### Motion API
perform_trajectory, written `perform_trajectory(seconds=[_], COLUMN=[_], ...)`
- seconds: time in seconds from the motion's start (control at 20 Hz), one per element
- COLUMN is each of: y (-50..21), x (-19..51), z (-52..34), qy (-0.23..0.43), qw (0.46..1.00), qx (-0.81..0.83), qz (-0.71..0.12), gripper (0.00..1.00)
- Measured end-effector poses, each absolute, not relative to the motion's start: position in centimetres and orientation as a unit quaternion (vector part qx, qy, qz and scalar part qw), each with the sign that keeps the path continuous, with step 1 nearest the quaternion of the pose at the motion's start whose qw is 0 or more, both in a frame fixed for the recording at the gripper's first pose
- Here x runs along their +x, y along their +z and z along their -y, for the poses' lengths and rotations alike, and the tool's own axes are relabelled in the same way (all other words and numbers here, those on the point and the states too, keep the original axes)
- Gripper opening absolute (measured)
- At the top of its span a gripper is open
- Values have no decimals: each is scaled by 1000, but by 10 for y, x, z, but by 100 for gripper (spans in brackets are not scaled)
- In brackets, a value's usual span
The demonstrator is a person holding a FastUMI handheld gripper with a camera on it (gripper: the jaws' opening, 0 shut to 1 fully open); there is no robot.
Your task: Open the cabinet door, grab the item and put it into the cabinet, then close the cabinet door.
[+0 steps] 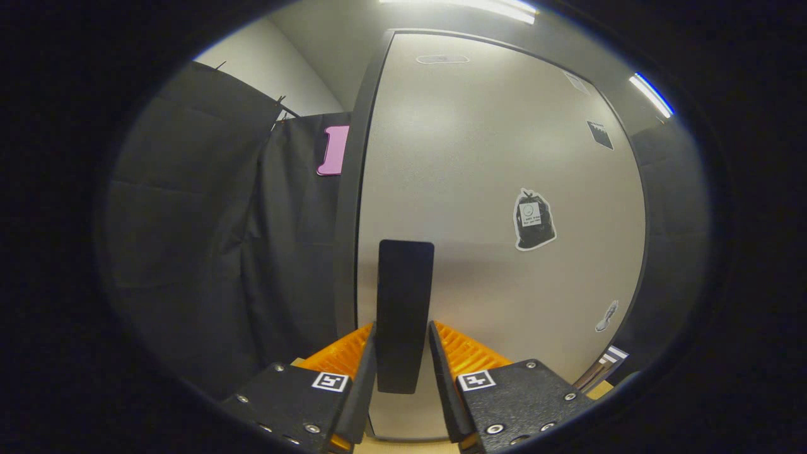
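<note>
The tongs [403, 353] reach toward the cabinet door [492, 208], with their 2 fingers [362, 384] slightly apart on either side of the door's handle [405, 315]. Whether both fingers actually press on the handle cannot be told. The handle is a flat, dark, matte bar with rounded corners; its long axis runs vertically, and its lower end sits between the fingers. The door is a tall, smooth, pale grey panel with a faintly grainy sheen, set in a dark frame [348, 214]. On the panel, right of the handle, is a sticker [534, 219] shaped like a tied black bag. A smaller, indistinct sticker [607, 316] sits lower right. Left of the frame hangs creased black cloth [202, 239]. The door's bottom edge is cut off behind the tongs.
</note>
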State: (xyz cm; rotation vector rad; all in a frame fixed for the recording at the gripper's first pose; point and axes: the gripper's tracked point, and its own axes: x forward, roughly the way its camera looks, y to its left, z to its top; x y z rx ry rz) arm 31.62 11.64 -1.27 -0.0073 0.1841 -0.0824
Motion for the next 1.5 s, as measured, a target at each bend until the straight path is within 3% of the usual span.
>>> perform_trajectory(seconds=[0.05,0.3,0.35,1.5], y=[-12,-10,-10,23], x=[316,307,304,151], z=[-115,-117,-117,-84], qy=[-47,-29,-29,129], qw=[995,994,994,987], qx=[-2,13,13,46], qz=[-93,-107,-108,-82], gripper=[40,15,14,13])
